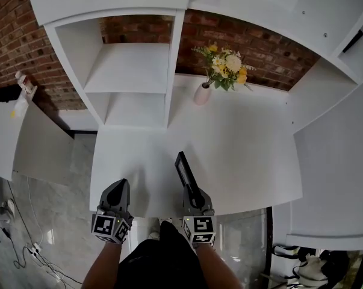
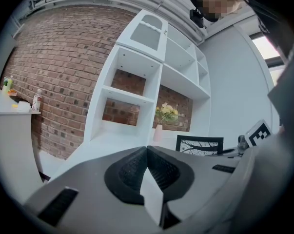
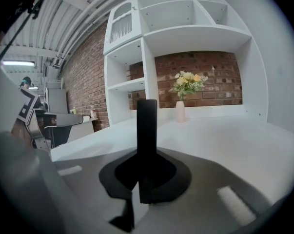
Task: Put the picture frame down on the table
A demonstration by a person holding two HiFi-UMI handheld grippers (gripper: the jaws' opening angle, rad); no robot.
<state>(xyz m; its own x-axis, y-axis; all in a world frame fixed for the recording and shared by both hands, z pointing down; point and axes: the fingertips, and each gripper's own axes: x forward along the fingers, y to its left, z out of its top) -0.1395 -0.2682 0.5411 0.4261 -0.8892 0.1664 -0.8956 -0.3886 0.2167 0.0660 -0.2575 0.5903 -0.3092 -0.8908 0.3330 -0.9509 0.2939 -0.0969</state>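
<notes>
Picture frame (image 1: 182, 169): standing edge-on over the table (image 1: 247, 155), just inside its near edge, about midway along.
Right gripper (image 1: 193, 195): fingers pinching the frame's near end.
Left gripper (image 1: 121, 186): fingers pressing together on nothing, hovering at the near edge.
Flower vase (image 1: 202, 93): sitting at the far edge.

No word, number or brand is showing legibly in any view. The cube (image 1: 112, 226) on the left gripper (image 1: 120, 184) and the cube (image 1: 199, 228) on the right gripper (image 1: 189, 188) are displaying only black-and-white square marker patterns. The bottle (image 1: 24, 84) is showing a label too small to read.
</notes>
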